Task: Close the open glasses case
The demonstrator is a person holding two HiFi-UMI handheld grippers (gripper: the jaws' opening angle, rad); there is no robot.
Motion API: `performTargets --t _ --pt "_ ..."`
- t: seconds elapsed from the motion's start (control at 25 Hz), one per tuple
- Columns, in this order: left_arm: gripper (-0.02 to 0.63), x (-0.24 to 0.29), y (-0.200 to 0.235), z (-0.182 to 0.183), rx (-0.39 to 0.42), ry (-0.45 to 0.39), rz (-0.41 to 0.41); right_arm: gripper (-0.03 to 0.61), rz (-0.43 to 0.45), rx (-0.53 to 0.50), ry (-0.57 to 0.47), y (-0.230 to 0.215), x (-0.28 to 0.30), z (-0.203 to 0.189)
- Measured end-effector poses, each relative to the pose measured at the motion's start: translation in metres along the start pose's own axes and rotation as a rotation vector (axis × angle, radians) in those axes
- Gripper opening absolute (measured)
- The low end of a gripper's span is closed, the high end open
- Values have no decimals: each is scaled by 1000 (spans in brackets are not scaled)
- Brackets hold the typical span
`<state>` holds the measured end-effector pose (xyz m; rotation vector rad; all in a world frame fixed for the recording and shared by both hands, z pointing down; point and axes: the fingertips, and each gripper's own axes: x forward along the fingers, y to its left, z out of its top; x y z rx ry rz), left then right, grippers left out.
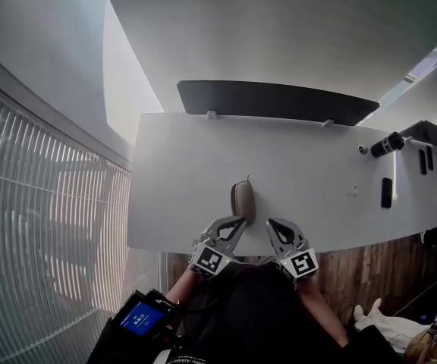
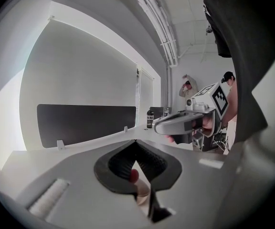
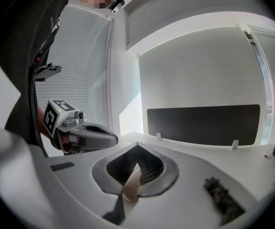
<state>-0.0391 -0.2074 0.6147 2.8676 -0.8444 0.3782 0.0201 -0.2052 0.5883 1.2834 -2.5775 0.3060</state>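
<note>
The taupe glasses case is lying on the white desk near its front edge, just ahead of both grippers. The left gripper and right gripper are hovering there, their fingers shut tip to tip on nothing. From above the case is showing as one compact oval, so I cannot tell whether its lid is down. The pose is fitting either an approach or a pull-back. Only the gripper views are showing the tips meeting, with a sliver of case behind them.

Glasses case lies just beyond left gripper.
</note>
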Motion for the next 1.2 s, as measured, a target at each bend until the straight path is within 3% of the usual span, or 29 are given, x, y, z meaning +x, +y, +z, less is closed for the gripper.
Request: performTargets --t 0.24,0.56,0.92,1.2 --pt "8 -18 -8 7 -19 -23 -10 3 32 -39 -33 24 -5 5" --pt "8 -45 -24 6 -46 -26 82 3 91 -52 -53 51 -27 -5" --pt "8 -73 -112 6 -12 -26 101 3 82 -70 -131 80 -111 -12" --pt "7 -84 -218 -2 4 -23 94 3 40 -27 -168 100 -214 -38"
